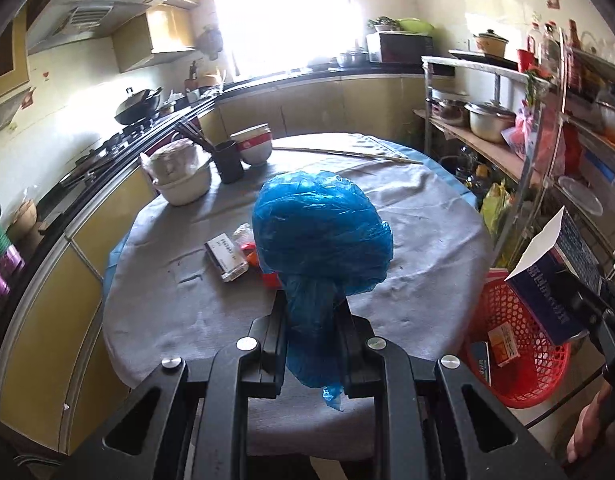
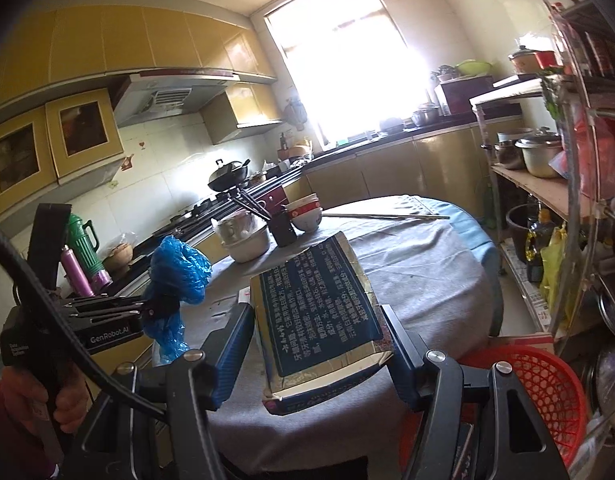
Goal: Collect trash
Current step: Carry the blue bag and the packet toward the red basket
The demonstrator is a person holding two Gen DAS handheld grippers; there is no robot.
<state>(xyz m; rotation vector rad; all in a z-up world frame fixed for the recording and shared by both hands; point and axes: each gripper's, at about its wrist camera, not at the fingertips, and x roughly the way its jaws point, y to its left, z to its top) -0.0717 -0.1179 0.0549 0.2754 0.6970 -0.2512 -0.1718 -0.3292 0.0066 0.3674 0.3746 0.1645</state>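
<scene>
My left gripper (image 1: 312,304) is shut on the neck of a crumpled blue plastic bag (image 1: 321,232), held over the round table's grey cloth (image 1: 179,320). The bag also shows in the right wrist view (image 2: 179,268). My right gripper (image 2: 315,314) is shut on a flat blue printed carton (image 2: 319,312), which hangs to the right of the table near a red mesh basket (image 2: 527,392). That basket (image 1: 519,344) stands on the floor and holds a few small boxes. On the table behind the bag lie a small white box (image 1: 225,258) and red wrappers (image 1: 249,250).
Stacked bowls (image 1: 253,144), a dark cup of chopsticks (image 1: 227,160) and a covered white bowl (image 1: 181,176) stand at the table's far left. A stove counter with a wok (image 1: 137,106) runs along the left. Shelves of pots (image 1: 487,120) crowd the right side.
</scene>
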